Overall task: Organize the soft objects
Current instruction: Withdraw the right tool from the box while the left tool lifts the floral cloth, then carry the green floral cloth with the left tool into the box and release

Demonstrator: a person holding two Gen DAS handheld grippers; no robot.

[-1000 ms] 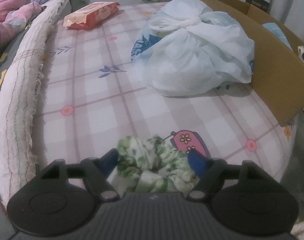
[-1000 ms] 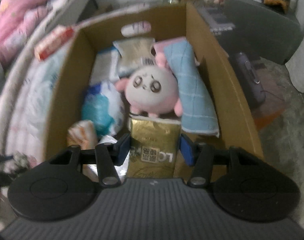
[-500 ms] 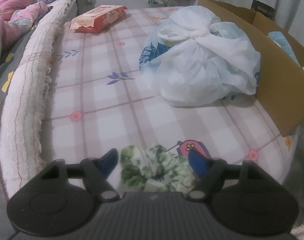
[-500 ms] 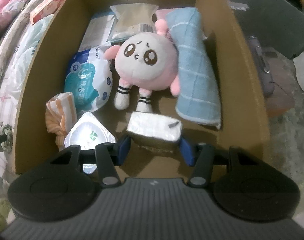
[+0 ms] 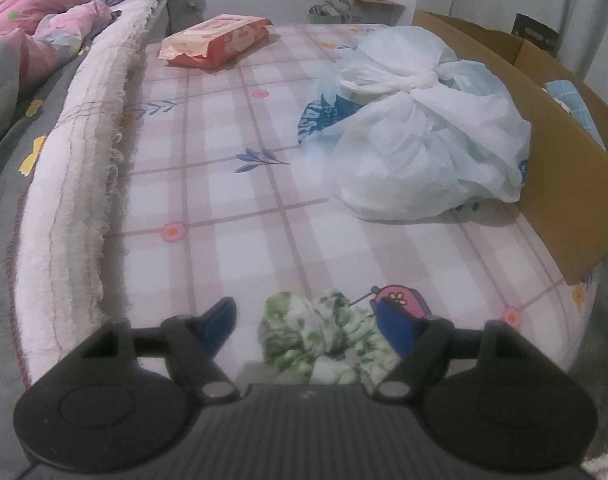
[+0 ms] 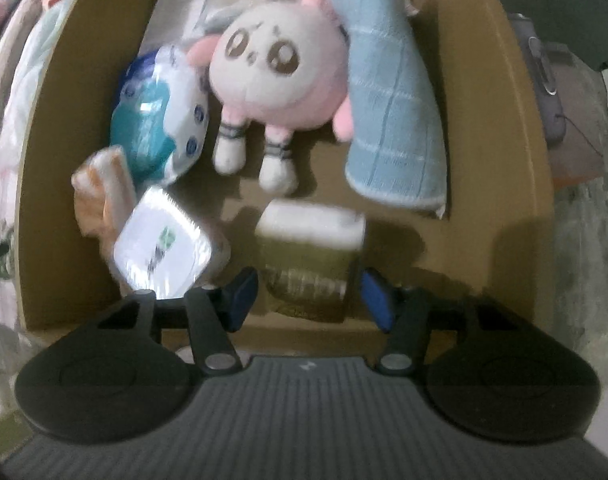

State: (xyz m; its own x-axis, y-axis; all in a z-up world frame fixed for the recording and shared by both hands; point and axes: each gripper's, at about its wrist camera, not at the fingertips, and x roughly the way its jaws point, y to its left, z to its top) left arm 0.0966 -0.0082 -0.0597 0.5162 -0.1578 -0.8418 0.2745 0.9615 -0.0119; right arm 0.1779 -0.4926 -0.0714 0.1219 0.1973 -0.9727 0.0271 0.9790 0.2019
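In the left wrist view my left gripper [image 5: 309, 326] is open over the bed, around a green-and-white scrunchie [image 5: 323, 338] lying on the checked sheet; the right finger is near it, the left finger stands apart. In the right wrist view my right gripper [image 6: 309, 294] is open inside the cardboard box [image 6: 515, 160]. A gold tissue pack [image 6: 309, 256] sits between its fingers with gaps on both sides. The box also holds a pink plush toy [image 6: 280, 68], a blue towel [image 6: 391, 112], a blue-white pack [image 6: 160, 120], a white pack [image 6: 164, 248] and an orange striped cloth [image 6: 100, 192].
A tied white plastic bag [image 5: 419, 128] lies on the bed beside the box wall [image 5: 563, 184]. A red wipes pack [image 5: 216, 42] lies at the far end. A rolled white blanket [image 5: 72, 168] runs along the left, with pink bedding [image 5: 32, 32] beyond it.
My right gripper lowered the gold pack into the box and opened, letting it go. My left gripper opened wider around the scrunchie and drew back slightly.
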